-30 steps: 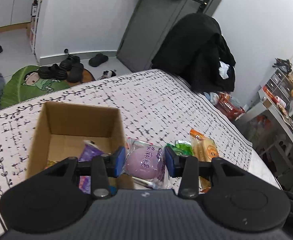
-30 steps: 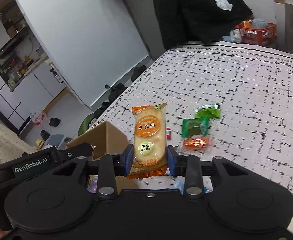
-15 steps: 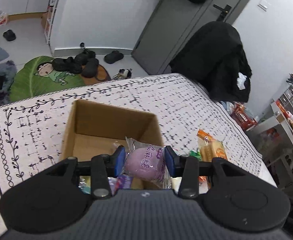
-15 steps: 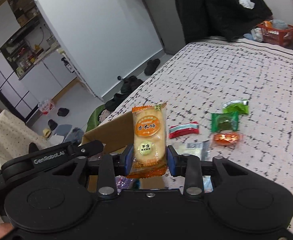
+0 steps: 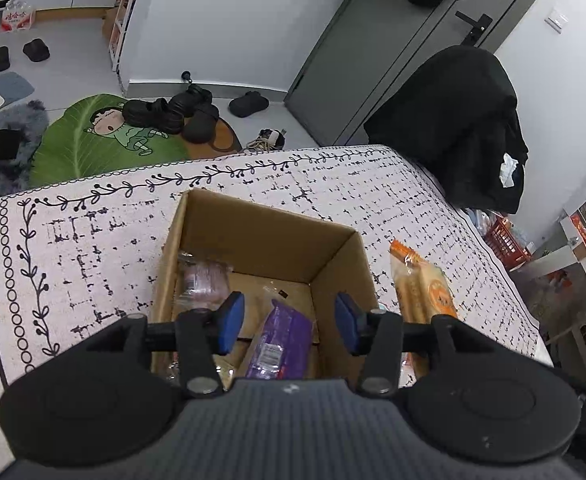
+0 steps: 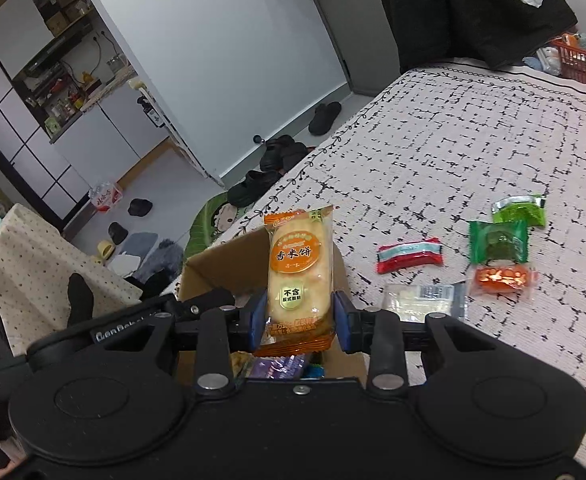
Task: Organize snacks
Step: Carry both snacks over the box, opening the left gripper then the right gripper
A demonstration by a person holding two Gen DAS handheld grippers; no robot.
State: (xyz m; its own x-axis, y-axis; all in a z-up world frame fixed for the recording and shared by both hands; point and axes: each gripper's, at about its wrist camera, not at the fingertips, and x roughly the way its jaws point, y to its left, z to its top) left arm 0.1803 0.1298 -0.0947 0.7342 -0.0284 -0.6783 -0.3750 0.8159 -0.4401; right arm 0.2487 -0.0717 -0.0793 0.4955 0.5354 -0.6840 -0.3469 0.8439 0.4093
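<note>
Left wrist view: left gripper (image 5: 289,328) hangs over the brown cardboard box (image 5: 335,276), jaws just spread apart, nothing between them (a shiny purple packet (image 5: 283,344) lies below). Right gripper (image 6: 299,322) squeezes the orange rice cracker pack (image 6: 299,270) above the box edge, the soft bedspread (image 6: 473,140) beyond.

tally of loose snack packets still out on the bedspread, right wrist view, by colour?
Green: 2 (darker green packet, lighter green packet)
Red: 1 (red packet)
Orange: 1 (small orange packet)
Clear: 1 (clear packet)
Total: 5
</note>
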